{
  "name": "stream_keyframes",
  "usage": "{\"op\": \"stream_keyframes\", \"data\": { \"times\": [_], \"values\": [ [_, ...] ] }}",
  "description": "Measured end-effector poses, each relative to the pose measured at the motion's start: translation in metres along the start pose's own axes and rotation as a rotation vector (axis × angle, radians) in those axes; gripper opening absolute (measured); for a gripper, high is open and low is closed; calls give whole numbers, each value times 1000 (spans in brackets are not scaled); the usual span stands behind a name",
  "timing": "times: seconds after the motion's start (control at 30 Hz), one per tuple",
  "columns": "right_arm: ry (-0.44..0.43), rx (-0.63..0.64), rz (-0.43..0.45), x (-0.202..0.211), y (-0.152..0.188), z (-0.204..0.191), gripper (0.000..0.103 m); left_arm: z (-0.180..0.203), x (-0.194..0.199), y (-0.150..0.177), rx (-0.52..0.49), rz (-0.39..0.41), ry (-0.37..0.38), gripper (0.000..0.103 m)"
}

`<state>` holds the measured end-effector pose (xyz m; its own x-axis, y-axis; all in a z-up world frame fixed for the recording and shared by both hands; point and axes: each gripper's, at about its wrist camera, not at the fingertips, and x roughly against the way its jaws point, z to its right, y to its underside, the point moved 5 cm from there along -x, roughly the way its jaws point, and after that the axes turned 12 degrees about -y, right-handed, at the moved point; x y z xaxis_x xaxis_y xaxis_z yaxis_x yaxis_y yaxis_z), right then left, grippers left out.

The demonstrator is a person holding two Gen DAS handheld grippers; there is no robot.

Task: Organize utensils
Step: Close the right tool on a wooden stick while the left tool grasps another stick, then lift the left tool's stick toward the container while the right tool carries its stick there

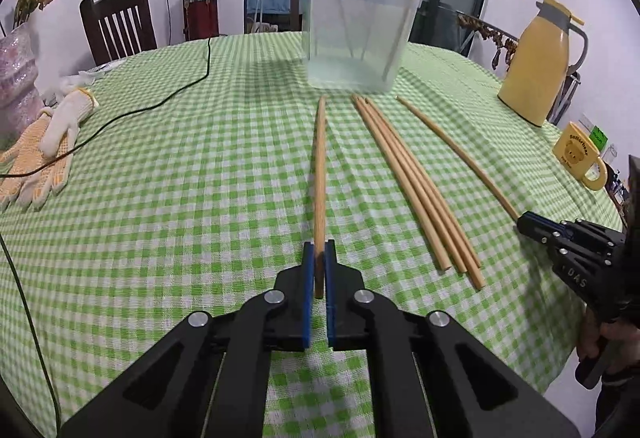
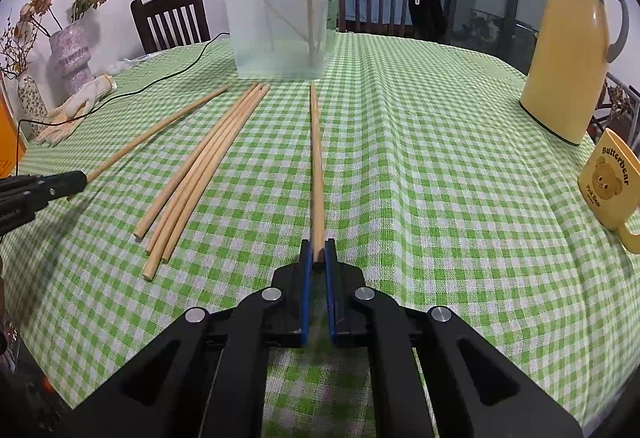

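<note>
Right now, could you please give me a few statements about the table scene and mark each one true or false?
1. Each tool grips one chopstick: left tool on its chopstick, right tool on its chopstick. True.
2. The clear container is empty. False: several chopsticks stand in it.
3. Loose chopsticks lie on the checked tablecloth. True.
4. The jug is red. False: it is yellow.

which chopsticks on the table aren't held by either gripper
The bundle of four chopsticks lying together between the two single ones. The left gripper and right gripper each clamp one separate chopstick; the bundle lies free.
</note>
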<state>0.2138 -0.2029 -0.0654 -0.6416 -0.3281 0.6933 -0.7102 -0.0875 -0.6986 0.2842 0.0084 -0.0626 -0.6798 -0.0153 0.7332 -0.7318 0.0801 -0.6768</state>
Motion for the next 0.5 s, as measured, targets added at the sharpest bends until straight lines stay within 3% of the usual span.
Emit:
{"op": "stream_keyframes", "data": {
  "times": [0.5],
  "values": [
    [-11, 61, 79, 28, -16, -15, 6, -12, 58, -21, 18, 116, 28, 2]
  ]
}}
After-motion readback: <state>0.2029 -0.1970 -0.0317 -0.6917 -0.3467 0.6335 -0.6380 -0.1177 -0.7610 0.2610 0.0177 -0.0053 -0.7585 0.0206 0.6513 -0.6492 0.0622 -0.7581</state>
